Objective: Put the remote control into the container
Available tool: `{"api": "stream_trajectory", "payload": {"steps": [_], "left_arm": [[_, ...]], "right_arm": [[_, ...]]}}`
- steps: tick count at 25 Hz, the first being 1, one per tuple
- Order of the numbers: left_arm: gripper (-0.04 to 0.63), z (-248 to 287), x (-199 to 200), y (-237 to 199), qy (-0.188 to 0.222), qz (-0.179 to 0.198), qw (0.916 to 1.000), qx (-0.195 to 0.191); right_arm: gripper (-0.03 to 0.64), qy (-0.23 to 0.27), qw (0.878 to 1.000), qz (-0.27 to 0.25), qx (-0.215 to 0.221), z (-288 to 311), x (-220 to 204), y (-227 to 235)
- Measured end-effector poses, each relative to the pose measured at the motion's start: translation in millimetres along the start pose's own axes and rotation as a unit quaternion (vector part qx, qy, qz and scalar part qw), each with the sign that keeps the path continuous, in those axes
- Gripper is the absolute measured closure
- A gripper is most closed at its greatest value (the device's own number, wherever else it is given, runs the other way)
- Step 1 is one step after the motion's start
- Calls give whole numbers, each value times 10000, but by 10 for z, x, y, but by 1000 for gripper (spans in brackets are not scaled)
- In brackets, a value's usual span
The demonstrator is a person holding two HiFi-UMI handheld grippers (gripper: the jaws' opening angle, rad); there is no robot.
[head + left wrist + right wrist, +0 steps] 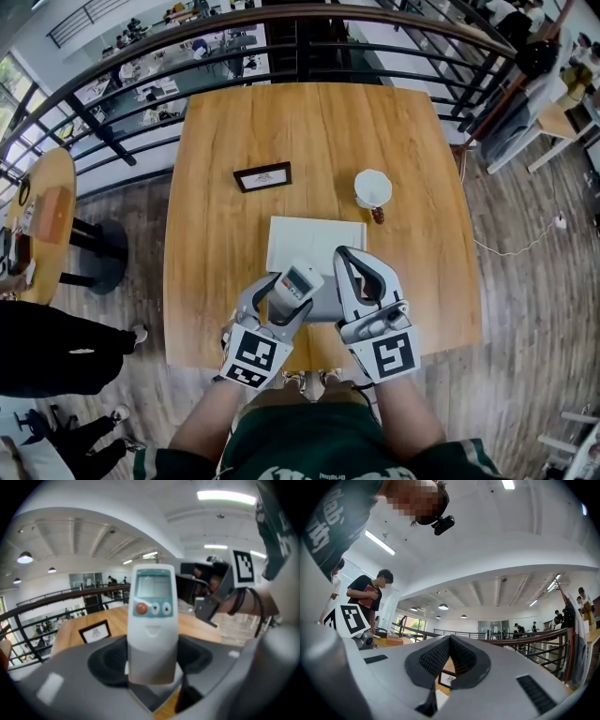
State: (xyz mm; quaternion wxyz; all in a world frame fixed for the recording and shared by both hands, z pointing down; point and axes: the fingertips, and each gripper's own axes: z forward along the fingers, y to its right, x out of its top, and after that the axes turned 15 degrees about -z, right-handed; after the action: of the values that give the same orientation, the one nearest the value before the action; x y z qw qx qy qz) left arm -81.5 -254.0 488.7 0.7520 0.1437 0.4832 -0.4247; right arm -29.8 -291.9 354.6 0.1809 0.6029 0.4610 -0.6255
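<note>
A white remote control (300, 280) with a small screen and a red button stands upright in my left gripper (288, 302), which is shut on its lower half. It is held just above the near edge of a flat white rectangular container (316, 240) on the wooden table (216, 234). In the left gripper view the remote control (153, 616) fills the centre between the grey pads of the left gripper (152, 662). My right gripper (346, 258) is shut and empty beside it, over the container's near right part. Its pads meet at the tips of the right gripper (450, 642).
A small dark-framed sign (262, 176) lies beyond the container, and a white cup (372, 187) with a small brown item (378, 215) stands at the right. A black railing (281, 47) runs behind the table. A second round table (42, 211) is at the left.
</note>
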Motion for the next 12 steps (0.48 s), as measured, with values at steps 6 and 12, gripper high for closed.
{"api": "stream_trajectory", "payload": {"steps": [6,12], "left_arm": [[311,163,-279,-55,-514,45,9987,10],[311,329,-599,-172,-1111,24,9937,112]], "right_arm": [[601,-191,9998,78,-7,62,-168,-23],[601,-339,9994,102,-45,124,-330,-55]]}}
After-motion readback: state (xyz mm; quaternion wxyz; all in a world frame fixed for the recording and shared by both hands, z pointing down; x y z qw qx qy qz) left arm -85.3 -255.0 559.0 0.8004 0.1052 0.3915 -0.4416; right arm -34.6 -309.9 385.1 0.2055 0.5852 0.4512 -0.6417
